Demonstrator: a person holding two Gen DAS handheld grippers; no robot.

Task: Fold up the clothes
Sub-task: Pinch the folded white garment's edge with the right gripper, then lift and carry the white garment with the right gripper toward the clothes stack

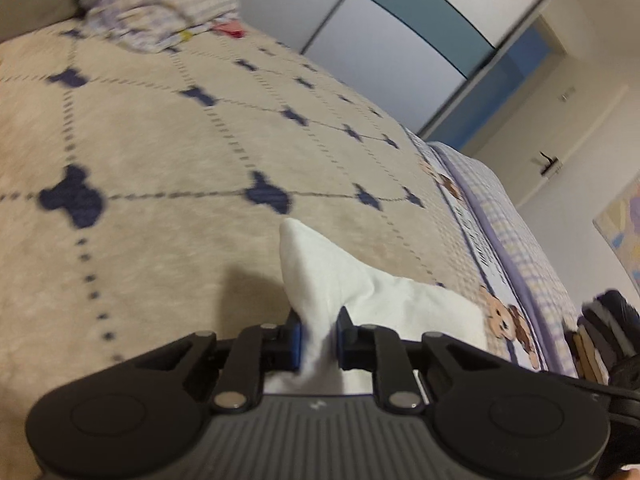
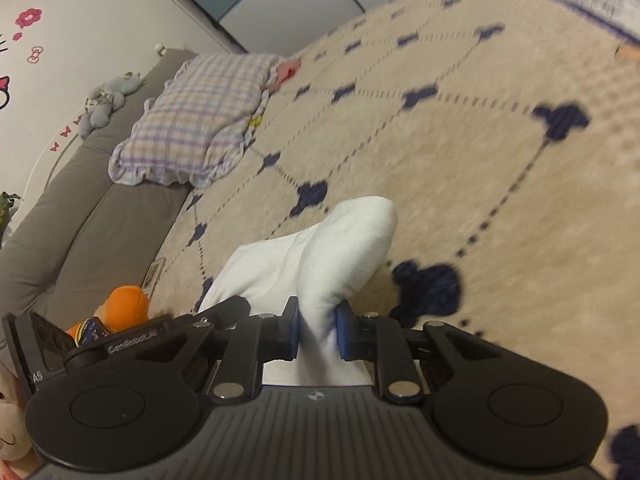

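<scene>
Beige blanket [image 1: 160, 152] underlies one white garment [image 1: 320, 276], two claws pinching it.

My left wrist camera looks close along my fingers over the beige blanket [image 1: 160, 140] toward the wardrobe; my right faces the same blanket, toward the headboard

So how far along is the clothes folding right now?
Early to midway, it seems. Done: both tongs have picked up the white garment. In hand: left tongs and right tongs each pinch a bunched part of it above the beige blanket. Left: no finished neat fold shows yet.
</scene>
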